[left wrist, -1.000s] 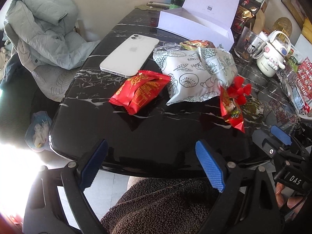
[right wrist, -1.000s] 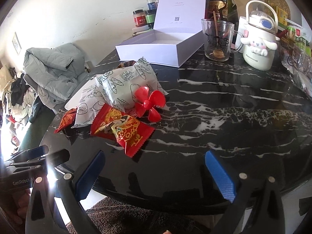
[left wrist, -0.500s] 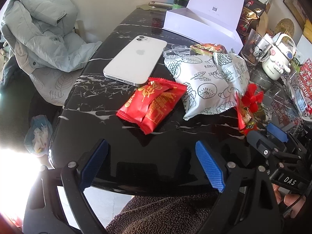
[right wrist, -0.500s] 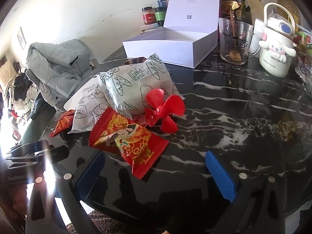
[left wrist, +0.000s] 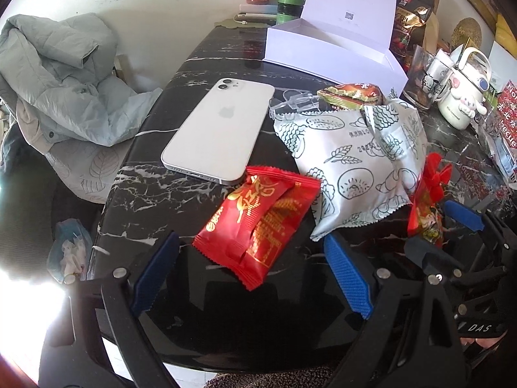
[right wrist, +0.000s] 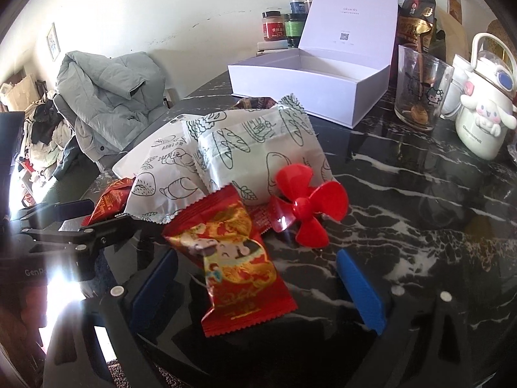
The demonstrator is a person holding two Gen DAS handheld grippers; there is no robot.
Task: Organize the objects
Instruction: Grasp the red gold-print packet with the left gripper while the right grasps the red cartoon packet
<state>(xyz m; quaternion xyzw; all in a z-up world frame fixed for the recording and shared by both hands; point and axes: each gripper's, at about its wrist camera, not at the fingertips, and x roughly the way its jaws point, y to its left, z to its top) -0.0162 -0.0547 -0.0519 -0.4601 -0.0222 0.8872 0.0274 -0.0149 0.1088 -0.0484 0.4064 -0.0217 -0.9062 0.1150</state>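
Left wrist view: the left claw (left wrist: 252, 274) hangs released over the near edge of the black marble worktop (left wrist: 226, 45), with the near end of a red snack packet (left wrist: 258, 223) lying between its blue pads and neither pad touching it. A second ago that packet sat well ahead of the fingers; it now fills the lower middle of the frame, so this hand has closed in and looks set for a pick. Beyond the packet lie a white phone (left wrist: 219, 135), face down, and two white printed pouches (left wrist: 355, 158), one overlapping the other. The open white box (left wrist: 332, 48) stands at the far side, probably where the loose things belong. The right claw (left wrist: 452, 223) shows at the right edge, beside a second red packet (left wrist: 423, 216).

Right wrist view: the right claw's (right wrist: 258, 284) jaws are closing, with a red packet printed with a cartoon figure (right wrist: 239, 265) between them; the pads do not press on it yet. This packet too has come much nearer than a second ago. A red plastic propeller (right wrist: 307, 207) lies just behind it, touching the pouches (right wrist: 226, 161). Both hands seem to be starting a grasp at once.

Around the room, a grey padded jacket (right wrist: 106, 97) is heaped on a chair at the left. A glass mug (right wrist: 420, 87), a white character bottle (right wrist: 484, 119) and jars (right wrist: 284, 26) crowd the far right of the worktop (right wrist: 436, 220).
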